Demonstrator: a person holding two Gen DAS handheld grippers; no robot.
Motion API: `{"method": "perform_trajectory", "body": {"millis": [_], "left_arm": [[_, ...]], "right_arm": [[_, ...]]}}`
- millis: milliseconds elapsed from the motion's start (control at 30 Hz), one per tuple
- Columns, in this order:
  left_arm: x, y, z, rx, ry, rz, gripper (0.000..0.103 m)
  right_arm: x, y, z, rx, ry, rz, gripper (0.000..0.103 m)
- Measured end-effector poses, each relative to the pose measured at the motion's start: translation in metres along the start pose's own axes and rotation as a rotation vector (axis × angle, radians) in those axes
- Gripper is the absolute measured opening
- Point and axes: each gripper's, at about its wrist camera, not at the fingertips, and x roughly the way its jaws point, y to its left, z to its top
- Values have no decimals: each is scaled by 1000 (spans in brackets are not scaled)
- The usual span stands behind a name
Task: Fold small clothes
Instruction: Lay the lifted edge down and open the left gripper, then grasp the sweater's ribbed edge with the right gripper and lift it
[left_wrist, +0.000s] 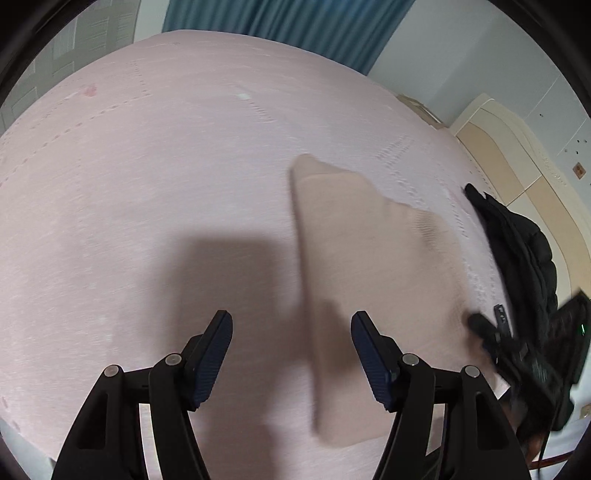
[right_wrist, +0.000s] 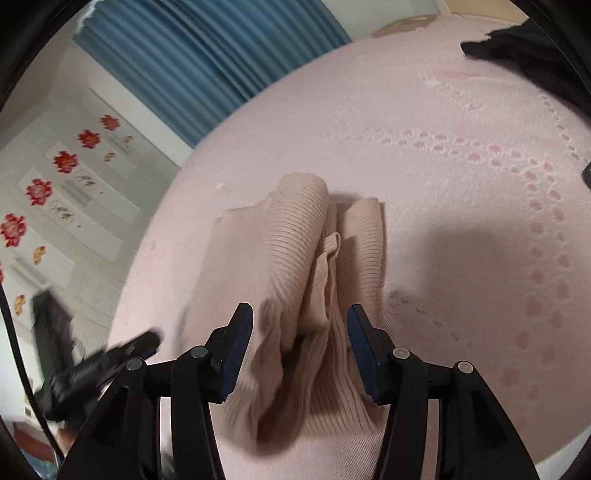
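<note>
Pink bedspread (left_wrist: 147, 184): 1 beige garment (right_wrist: 295, 277), 2 tongs spread.

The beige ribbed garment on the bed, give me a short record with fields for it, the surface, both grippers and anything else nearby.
garment: beige ribbed garment, bunched in lengthwise folds, not yet a neat fold
surface: pink bedspread with a woven dotted pattern
left gripper: jaws open, above the garment's left edge, holding nothing
right gripper: jaws open, astride the bunched folds, not clamped
other item: black clothing at the bed's edge
background: blue curtain; wall with red flower decals
</note>
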Motion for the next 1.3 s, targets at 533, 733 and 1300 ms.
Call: {"method": "perform_trajectory", "body": {"millis": [533, 733, 1300], "left_arm": [[4, 31, -14, -45, 22, -59, 64], [3, 27, -13, -12, 20, -58, 65], [4, 7, -10, -9, 33, -50, 65]], "right_arm": [[-1, -12, -1, -31, -63, -73, 20], [0, -10, -7, -90, -34, -147, 32], [6, 22, 24, -281, -16, -166, 10]]}}
